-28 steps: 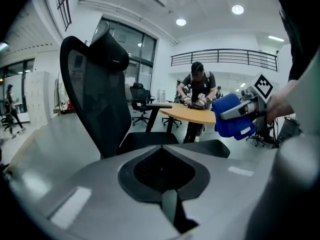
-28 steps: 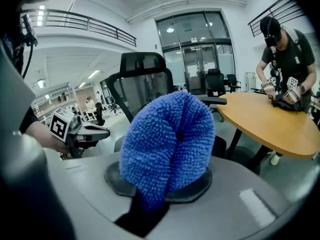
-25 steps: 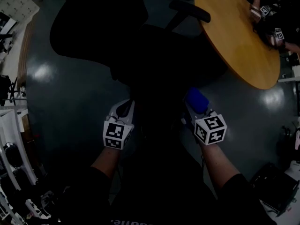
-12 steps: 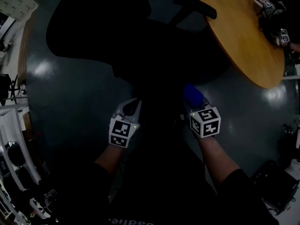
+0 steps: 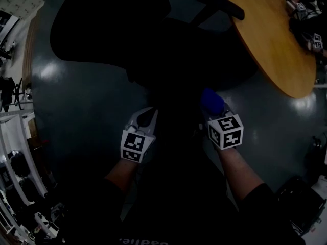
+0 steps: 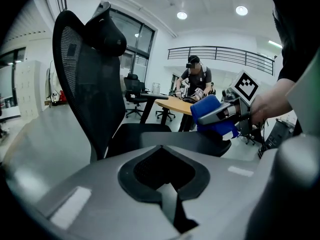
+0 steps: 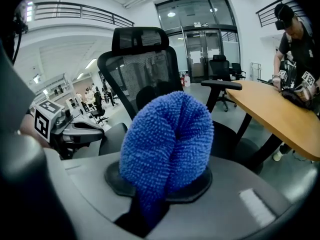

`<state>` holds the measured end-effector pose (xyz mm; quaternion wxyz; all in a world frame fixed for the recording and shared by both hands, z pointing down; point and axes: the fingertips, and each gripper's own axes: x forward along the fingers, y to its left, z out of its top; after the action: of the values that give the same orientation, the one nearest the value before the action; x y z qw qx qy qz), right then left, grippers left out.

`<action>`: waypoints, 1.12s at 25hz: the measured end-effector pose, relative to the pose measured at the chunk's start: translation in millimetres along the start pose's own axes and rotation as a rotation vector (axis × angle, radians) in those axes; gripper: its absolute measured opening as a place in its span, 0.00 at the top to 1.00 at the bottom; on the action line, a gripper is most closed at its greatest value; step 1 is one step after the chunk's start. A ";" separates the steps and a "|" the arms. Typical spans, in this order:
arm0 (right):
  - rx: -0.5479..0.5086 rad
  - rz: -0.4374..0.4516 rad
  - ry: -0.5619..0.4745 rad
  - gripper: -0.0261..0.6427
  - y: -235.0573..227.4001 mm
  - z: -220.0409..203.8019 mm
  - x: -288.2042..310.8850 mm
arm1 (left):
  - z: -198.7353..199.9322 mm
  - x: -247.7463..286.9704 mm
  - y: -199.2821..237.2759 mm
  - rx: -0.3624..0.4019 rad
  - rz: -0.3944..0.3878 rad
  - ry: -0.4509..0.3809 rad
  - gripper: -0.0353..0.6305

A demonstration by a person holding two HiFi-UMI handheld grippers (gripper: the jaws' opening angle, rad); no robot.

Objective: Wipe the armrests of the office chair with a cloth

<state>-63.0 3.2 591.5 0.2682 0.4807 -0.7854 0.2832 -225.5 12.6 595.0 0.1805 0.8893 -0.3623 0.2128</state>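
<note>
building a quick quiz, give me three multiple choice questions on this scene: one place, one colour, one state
1. Where is the cloth? A on the table; B in the right gripper; C on the floor.
2. What colour is the cloth? A blue; B white; C yellow.
3. The left gripper is: A shut on the cloth; B shut and empty; C clamped on the table.
Answers: B, the right gripper's jaws are closed on it; A, its pile is plainly blue; B, its jaws meet with nothing between them.
</note>
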 end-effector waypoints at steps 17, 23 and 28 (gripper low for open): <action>-0.132 0.197 -0.026 0.81 77.5 58.8 65.4 | 0.9 -4.9 3.4 -0.015 -0.004 -0.021 0.93; -0.138 0.242 -0.033 0.81 93.7 71.9 78.0 | 2.5 -0.9 -2.1 -0.020 0.002 -0.023 0.93; -0.146 0.265 -0.043 0.81 111.0 79.7 86.6 | 0.8 -5.2 -1.3 -0.027 0.004 -0.030 0.93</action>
<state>-209.6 -63.1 575.4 0.2457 0.3582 -0.8659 0.2479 -227.7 16.1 591.5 0.1868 0.8891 -0.3698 0.1948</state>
